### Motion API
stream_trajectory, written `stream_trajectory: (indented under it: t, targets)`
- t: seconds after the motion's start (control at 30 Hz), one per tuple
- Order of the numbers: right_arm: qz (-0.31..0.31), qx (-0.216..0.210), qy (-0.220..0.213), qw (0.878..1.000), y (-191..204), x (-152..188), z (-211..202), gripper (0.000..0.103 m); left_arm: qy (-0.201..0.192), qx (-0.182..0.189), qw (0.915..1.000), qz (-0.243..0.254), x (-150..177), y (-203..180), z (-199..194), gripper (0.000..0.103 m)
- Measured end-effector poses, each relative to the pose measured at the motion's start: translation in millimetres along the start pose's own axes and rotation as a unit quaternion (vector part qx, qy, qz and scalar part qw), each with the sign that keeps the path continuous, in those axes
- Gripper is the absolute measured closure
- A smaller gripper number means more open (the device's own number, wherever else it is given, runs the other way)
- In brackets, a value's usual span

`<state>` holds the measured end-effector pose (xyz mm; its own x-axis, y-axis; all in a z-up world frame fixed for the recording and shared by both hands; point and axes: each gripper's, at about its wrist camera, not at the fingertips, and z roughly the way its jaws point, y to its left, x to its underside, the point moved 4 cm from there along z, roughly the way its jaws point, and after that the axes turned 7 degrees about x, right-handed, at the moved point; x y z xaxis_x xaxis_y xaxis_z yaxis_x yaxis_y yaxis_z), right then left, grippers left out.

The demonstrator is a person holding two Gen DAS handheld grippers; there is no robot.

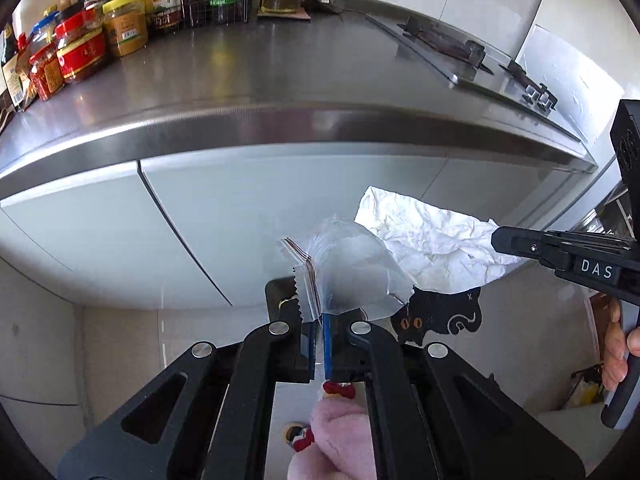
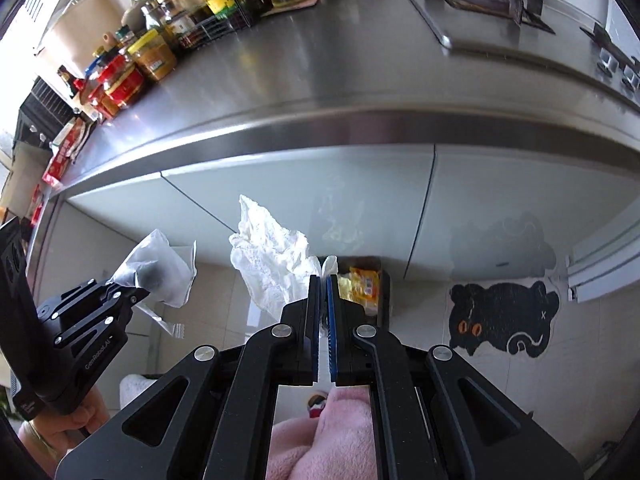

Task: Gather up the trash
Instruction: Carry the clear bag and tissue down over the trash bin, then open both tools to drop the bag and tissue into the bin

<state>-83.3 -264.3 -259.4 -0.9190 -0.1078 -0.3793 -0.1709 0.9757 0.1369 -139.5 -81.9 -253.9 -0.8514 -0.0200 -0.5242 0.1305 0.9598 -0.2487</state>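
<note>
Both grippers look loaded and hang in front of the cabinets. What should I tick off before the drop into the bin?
1. Left gripper shut on the clear plastic wrapper: ok.
2. Right gripper shut on the crumpled white paper tissue: ok.
3. Black trash bin in view below, yellow packet inside: ok.
4. Either item above the bin opening: cannot tell.
5. Steel countertop free of trash: cannot tell.

Steel countertop over pale cabinet doors — glossy tiled floor, black cat mat.
</note>
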Motion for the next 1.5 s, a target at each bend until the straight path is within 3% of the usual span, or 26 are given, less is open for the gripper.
stream_trajectory:
  t: [0.3, 0.47, 0.7, 1.03, 1.13, 1.27, 1.3, 1.33, 1.4, 1.5]
  targets:
    - [0.000, 0.059, 0.077, 0.995, -14, 28, 117, 0.098, 0.078, 0.017, 0.9955, -0.051, 43, 33, 107, 0.102]
    - [-0.013, 0.082, 0.108, 0.991, -9, 38, 192, 0.098, 0.115, 0.042, 0.9887, -0.086, 61, 57, 170, 0.102]
    - [-0.003, 0.073, 0.143, 0.987, -14, 54, 275, 0.098, 0.152, 0.050, 0.9813, -0.107, 77, 83, 243, 0.102]
    - [-0.028, 0.049, 0.150, 0.987, -10, 62, 331, 0.096, 0.179, 0.061, 0.9743, -0.122, 78, 98, 306, 0.101]
    - [-0.003, 0.036, 0.146, 0.989, -14, 59, 337, 0.094, 0.180, 0.058, 0.9741, -0.124, 78, 100, 314, 0.096]
    - [-0.007, 0.043, 0.155, 0.987, -12, 60, 340, 0.093, 0.172, 0.050, 0.9774, -0.113, 71, 98, 310, 0.071]
    - [-0.009, 0.044, 0.156, 0.987, -13, 60, 338, 0.085, 0.169, 0.050, 0.9782, -0.111, 69, 97, 307, 0.064]
    - [-0.009, 0.045, 0.153, 0.987, -13, 61, 336, 0.052, 0.166, 0.048, 0.9790, -0.109, 67, 96, 303, 0.061]
    - [-0.004, 0.046, 0.131, 0.990, -15, 58, 324, 0.018, 0.159, 0.046, 0.9806, -0.105, 62, 93, 295, 0.049]
    - [-0.006, 0.047, 0.130, 0.990, -14, 57, 307, 0.017, 0.149, 0.041, 0.9821, -0.107, 54, 89, 278, 0.032]
